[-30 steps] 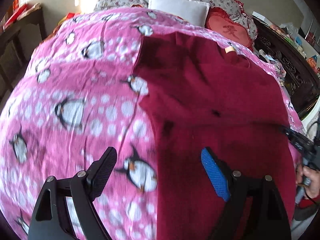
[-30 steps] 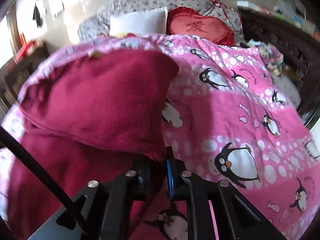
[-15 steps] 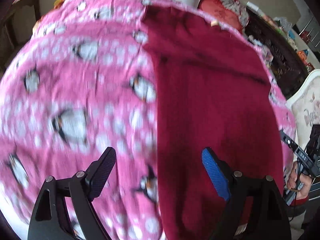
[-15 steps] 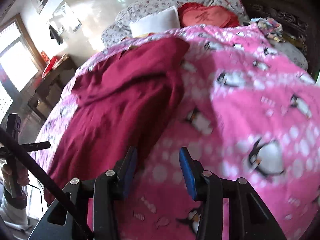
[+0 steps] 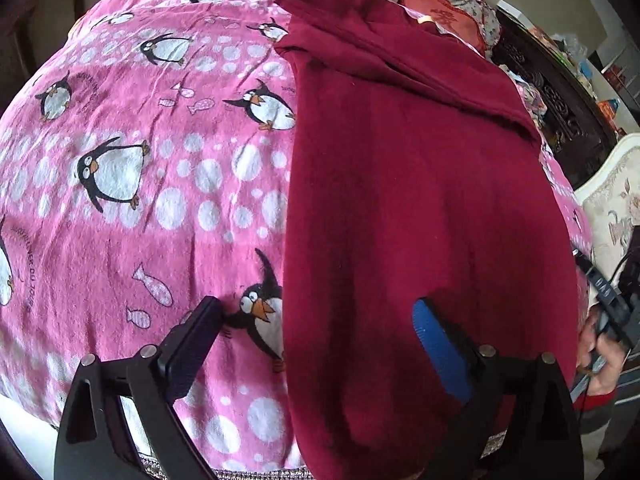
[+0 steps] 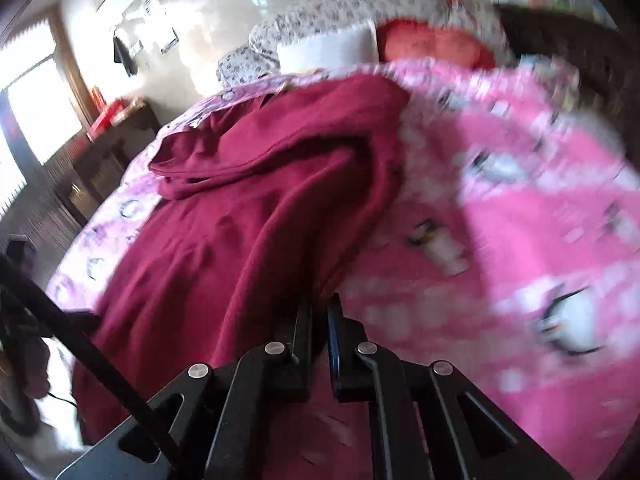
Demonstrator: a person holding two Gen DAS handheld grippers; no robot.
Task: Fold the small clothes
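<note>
Now the dark red garment (image 5: 420, 184) lies spread on the pink penguin blanket (image 5: 120, 168), with one part folded over across its far end, near the white pillow (image 6: 332, 50). Over the near end of the garment the left gripper (image 5: 316, 324) hangs with its jaws wide apart and opening more; one finger is above the blanket, the blue-padded one is above the red cloth, and nothing is pressed between them. At the garment's near right edge the right gripper (image 6: 320, 316) has its jaws together, clamped on that edge of the fabric.
</note>
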